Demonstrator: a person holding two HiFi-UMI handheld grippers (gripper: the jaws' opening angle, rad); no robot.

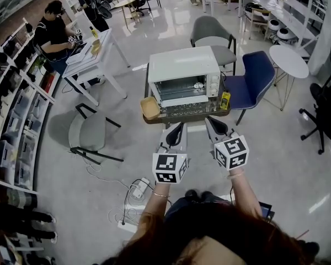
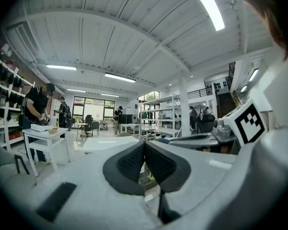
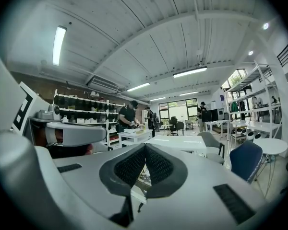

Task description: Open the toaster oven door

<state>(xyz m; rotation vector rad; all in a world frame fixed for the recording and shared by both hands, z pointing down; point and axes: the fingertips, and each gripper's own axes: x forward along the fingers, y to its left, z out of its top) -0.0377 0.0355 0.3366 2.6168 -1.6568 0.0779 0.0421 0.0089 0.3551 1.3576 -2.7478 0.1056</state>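
A white toaster oven point(image 1: 183, 70) stands on a small dark table point(image 1: 154, 119), its glass front facing me. From this height I cannot tell how its door stands. Both grippers hover side by side just short of the table's near edge, pointing at the oven. My left gripper point(image 1: 175, 130) is shut with nothing between its pads. So is my right gripper point(image 1: 213, 125), a little to the right. In the left gripper view the closed pads point(image 2: 134, 163) hide most of the oven point(image 2: 110, 143). The right gripper view shows the same closed pads point(image 3: 156, 164) before the oven's top point(image 3: 180, 143).
A small wooden tray point(image 1: 150, 107) and a yellow bottle point(image 1: 225, 100) sit on the table beside the oven. A blue chair point(image 1: 255, 79) stands right of it, a grey chair point(image 1: 212, 37) behind, another grey chair point(image 1: 88, 132) left. Cables and a power strip point(image 1: 135, 191) lie on the floor near my feet.
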